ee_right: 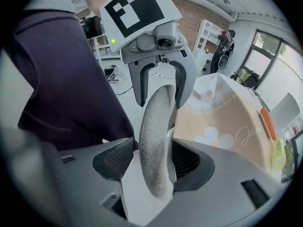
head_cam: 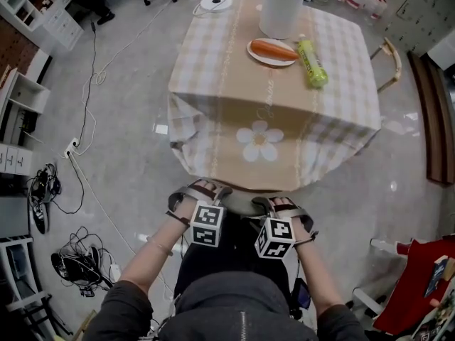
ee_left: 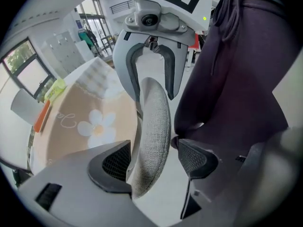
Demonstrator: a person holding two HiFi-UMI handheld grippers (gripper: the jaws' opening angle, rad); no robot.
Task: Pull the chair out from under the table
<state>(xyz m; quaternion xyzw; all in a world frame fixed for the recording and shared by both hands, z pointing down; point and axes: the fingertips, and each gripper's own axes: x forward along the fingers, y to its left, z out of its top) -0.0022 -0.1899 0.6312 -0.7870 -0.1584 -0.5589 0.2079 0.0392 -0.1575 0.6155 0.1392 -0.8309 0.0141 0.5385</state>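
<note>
The chair's grey fabric backrest (head_cam: 242, 204) shows just under the near edge of the table (head_cam: 213, 112), which wears a checked cloth with a flower. My left gripper (head_cam: 201, 190) and right gripper (head_cam: 281, 206) point down over its top rim, side by side. In the left gripper view the backrest (ee_left: 154, 122) runs between the left gripper's (ee_left: 154, 161) pads, with a gap on the right side. In the right gripper view the backrest (ee_right: 156, 122) stands between the right gripper's (ee_right: 152, 162) pads, with a gap on the left. Both are open astride the rim.
On the table stand a white cylinder (head_cam: 283, 7), a plate with a carrot (head_cam: 272, 50), a yellow-green packet (head_cam: 311, 62) and a white round device (head_cam: 215, 2). A second chair (head_cam: 389, 62) stands at the table's right. Cables (head_cam: 78, 261) lie on the floor at left.
</note>
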